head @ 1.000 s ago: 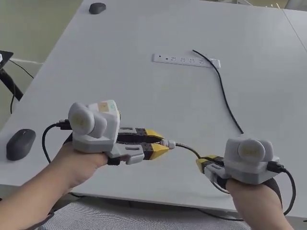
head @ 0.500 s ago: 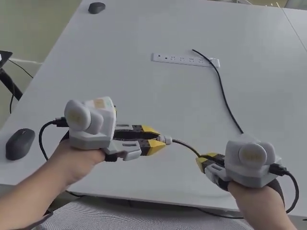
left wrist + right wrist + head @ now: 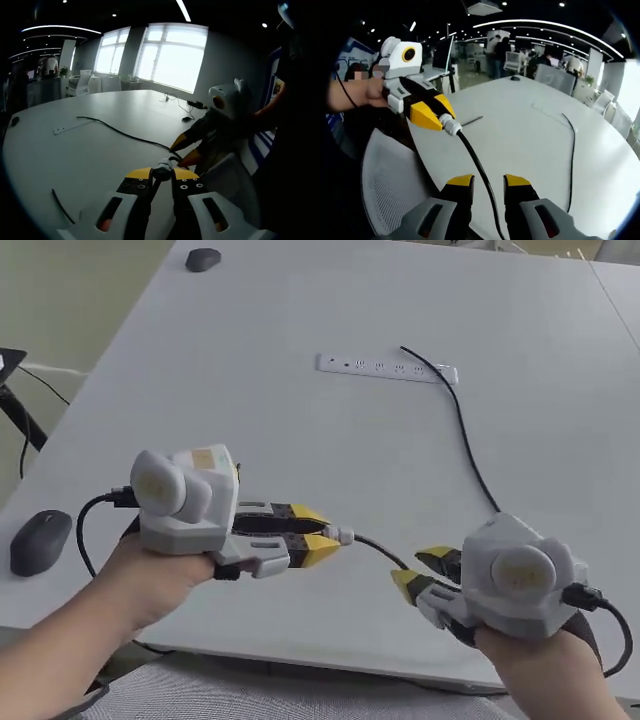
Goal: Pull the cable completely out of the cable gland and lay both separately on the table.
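My left gripper [image 3: 335,538] is shut on the small white cable gland [image 3: 343,536] and holds it above the table's near edge. The black cable [image 3: 378,547] runs from the gland to the right and down, into my right gripper [image 3: 421,570]. That gripper is open, its yellow tips apart on either side of the cable. In the right gripper view the cable [image 3: 474,157] passes loosely between the jaws of the right gripper [image 3: 488,181], coming from the gland [image 3: 452,126]. The left gripper view has the gland [image 3: 163,167] pinched at the tips of the left gripper [image 3: 161,175].
A white power strip [image 3: 385,367] lies mid-table, its black cord [image 3: 468,445] trailing toward the right gripper. One dark mouse [image 3: 38,540] sits at the left edge, another [image 3: 203,257] at the far end. A mesh chair seat [image 3: 395,190] is below the near edge.
The right gripper's jaws have opened and let go of the cable, and that gripper has rolled. The left gripper with the gland has drifted slightly left.
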Available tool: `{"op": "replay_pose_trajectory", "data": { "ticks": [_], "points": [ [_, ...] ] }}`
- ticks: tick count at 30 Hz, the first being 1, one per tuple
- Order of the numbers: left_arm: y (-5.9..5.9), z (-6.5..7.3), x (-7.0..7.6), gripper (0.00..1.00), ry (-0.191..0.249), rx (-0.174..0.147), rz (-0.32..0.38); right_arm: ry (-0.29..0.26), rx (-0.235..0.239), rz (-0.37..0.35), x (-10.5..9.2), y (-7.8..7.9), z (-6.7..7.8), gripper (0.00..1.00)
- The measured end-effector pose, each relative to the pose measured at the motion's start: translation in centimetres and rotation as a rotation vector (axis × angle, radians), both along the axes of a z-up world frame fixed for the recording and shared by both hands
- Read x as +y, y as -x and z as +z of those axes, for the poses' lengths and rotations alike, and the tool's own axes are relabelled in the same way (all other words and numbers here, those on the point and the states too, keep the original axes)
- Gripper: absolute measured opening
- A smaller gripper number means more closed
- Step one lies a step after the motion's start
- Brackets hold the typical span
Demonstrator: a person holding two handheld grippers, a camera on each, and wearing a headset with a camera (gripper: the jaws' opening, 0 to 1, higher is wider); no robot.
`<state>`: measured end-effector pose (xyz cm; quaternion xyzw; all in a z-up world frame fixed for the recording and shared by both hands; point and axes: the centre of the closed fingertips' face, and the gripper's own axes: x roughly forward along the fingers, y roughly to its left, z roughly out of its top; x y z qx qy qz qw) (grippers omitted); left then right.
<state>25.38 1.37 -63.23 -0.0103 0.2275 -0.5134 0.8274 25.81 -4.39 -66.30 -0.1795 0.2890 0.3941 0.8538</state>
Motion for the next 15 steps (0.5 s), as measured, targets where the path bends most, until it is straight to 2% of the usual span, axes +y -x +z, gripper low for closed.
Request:
{"op": "replay_pose_trajectory", "data": {
  "ticks": [3,7,15],
  "points": [
    [-0.1,0.0,0.0,0.15,0.000,0.000,-0.001,0.037,-0.063,0.076,1.6,0.0,1.0,0.19],
    [-0.2,0.1,-0.1,0.15,0.000,-0.004,-0.005,0.087,-0.123,0.162,3.3,-0.1,1.3,0.18],
    [-0.2,0.1,-0.1,0.15,-0.005,-0.005,-0.015,0.112,-0.159,0.216,4.6,-0.6,1.8,0.08]
  ]
}}
